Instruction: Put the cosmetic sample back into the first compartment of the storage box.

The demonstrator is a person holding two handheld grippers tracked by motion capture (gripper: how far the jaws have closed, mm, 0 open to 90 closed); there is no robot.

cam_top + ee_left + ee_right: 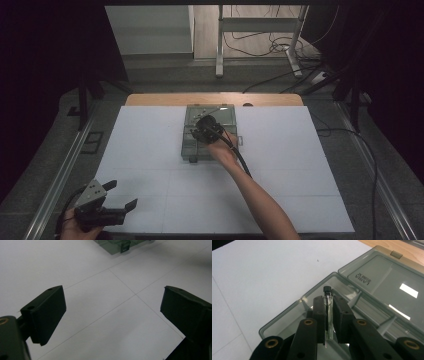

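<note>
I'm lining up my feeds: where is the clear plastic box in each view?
High view: box at table centre, lid open toward the far edge, right claw over it.
Left gripper view: one corner of the box at the top edge, beyond the open left claw.
Right gripper view: box directly under the claw, which pinches a small vial.
Shared landmark: the box's front latch.

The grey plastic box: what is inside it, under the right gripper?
Dividers split the open box into compartments that look empty. The right gripper holds a small glass vial above it and covers the part directly below.
</note>
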